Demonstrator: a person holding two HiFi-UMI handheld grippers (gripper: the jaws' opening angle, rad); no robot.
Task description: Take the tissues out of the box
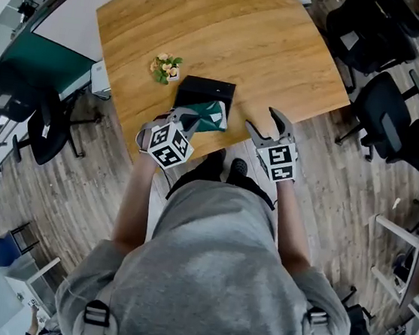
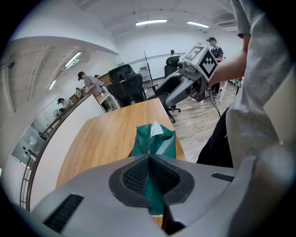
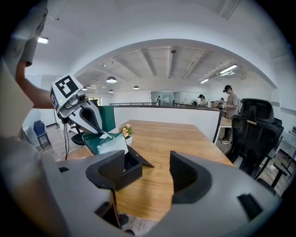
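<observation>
A black tissue box (image 1: 206, 92) stands open on the wooden table (image 1: 234, 29) near its front edge. My left gripper (image 1: 188, 116) is shut on a dark green tissue pack (image 1: 210, 116) and holds it tilted over the box's near side. In the left gripper view the pack (image 2: 155, 143) hangs from the shut gripper (image 2: 149, 159), with a white tissue showing at its far end. In the right gripper view the pack (image 3: 104, 141) is above the box (image 3: 127, 169), whose lid flap lies open. My right gripper (image 1: 263, 120) is open and empty, to the right of the box.
A small flower pot (image 1: 166, 67) stands just left of the box. Black office chairs (image 1: 386, 116) stand to the right of the table, another chair (image 1: 40, 123) and a green partition (image 1: 48, 60) to the left. People stand in the room's background.
</observation>
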